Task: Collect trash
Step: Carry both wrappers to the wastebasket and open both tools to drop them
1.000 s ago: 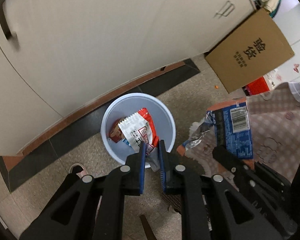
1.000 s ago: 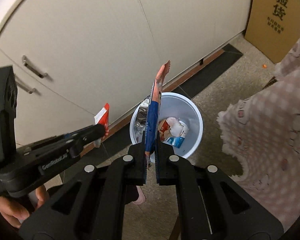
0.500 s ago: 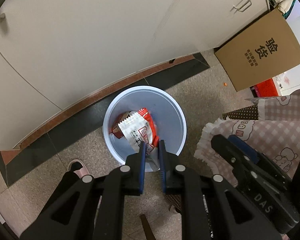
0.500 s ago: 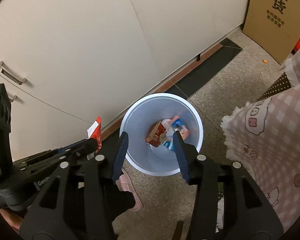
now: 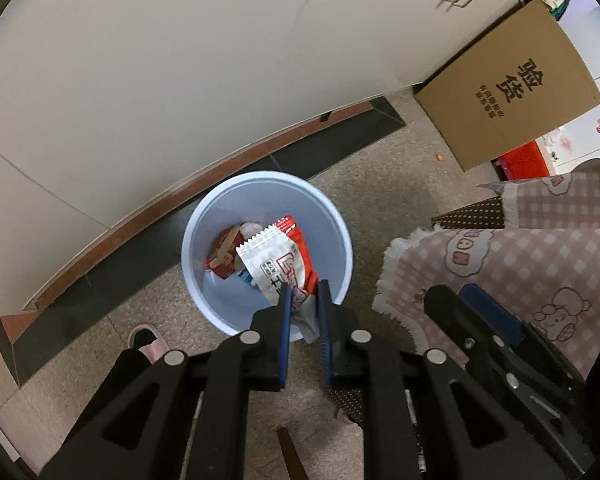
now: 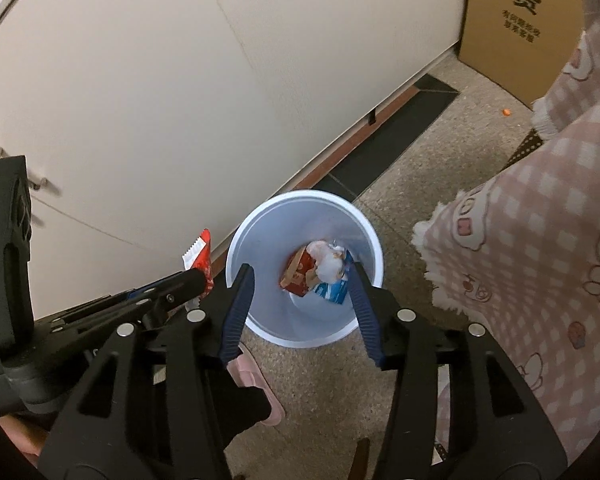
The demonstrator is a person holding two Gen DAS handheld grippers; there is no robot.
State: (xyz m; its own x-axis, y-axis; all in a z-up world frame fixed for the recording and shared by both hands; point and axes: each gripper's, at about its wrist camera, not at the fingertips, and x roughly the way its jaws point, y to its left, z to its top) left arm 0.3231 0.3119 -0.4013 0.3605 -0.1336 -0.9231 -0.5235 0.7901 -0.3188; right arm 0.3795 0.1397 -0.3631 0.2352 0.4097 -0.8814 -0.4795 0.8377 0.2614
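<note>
- Your left gripper (image 5: 302, 300) is clamped narrow on a red-and-white snack wrapper (image 5: 278, 266), and it's hanging right over the pale blue waste bin (image 5: 204, 220). From the right wrist camera the same wrapper looks a bit off to the left of the rim, so I can't swear it's dead centre over the opening.
- Your right gripper (image 6: 300, 284) has just been opening and now sits wide with nothing between its fingers, over the bin mouth.
- Down in the bin there's a blue-and-white packet (image 6: 334, 290), a red-and-tan wrapper (image 6: 298, 276) and something white and crumpled on top.
- So I'd call this the drop-off step: one side looks done, the left one's still to go.
- Next move, I reckon: make sure the wrapper is over the opening rather than the rim, then let the left jaws go. It's light, floppy film, so it could cling to a pad or drift outside the bin.
- Floor is speckled stone-look tile (image 5: 380, 184) with a dark strip and a brown skirting along cream cabinet doors (image 5: 180, 60).
- A cardboard box (image 5: 512, 92) with printed characters leans by the cabinets, a small orange crumb (image 6: 507, 112) lies on the floor near it.
- A pink checked cloth with a fringe (image 6: 540, 240) hangs at the right, and a pink slipper (image 6: 256, 384) sits just by the bin.
</note>
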